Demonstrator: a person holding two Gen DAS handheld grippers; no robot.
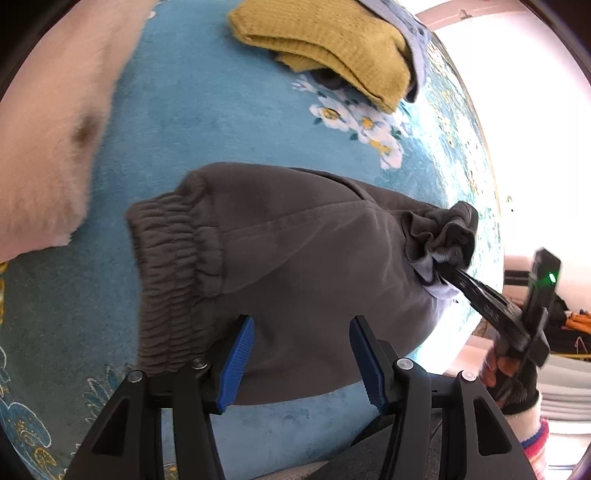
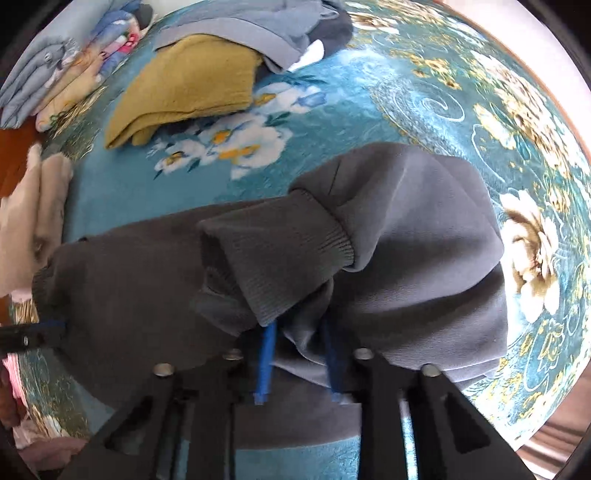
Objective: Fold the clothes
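Note:
A dark grey sweatshirt (image 1: pixel 295 258) lies folded on the blue floral carpet (image 1: pixel 229 122). Its ribbed hem is at the left, and a bunched cuff is at the right. My left gripper (image 1: pixel 301 332) is open just above the garment's near edge, blue pads apart, holding nothing. My right gripper (image 2: pixel 299 332) is shut on the sweatshirt's cuff and sleeve fabric (image 2: pixel 280 254); it also shows in the left wrist view (image 1: pixel 443 269) pinching the bunched cuff. The sweatshirt (image 2: pixel 406 229) fills the middle of the right wrist view.
A folded mustard knit (image 1: pixel 325 48) with a pale blue garment (image 2: pixel 258 26) on it lies farther off. A cream fluffy garment (image 1: pixel 48 140) is at the left. Folded printed linens (image 2: pixel 66 66) lie at the far left. The carpet's edge (image 1: pixel 491 147) meets bright floor at right.

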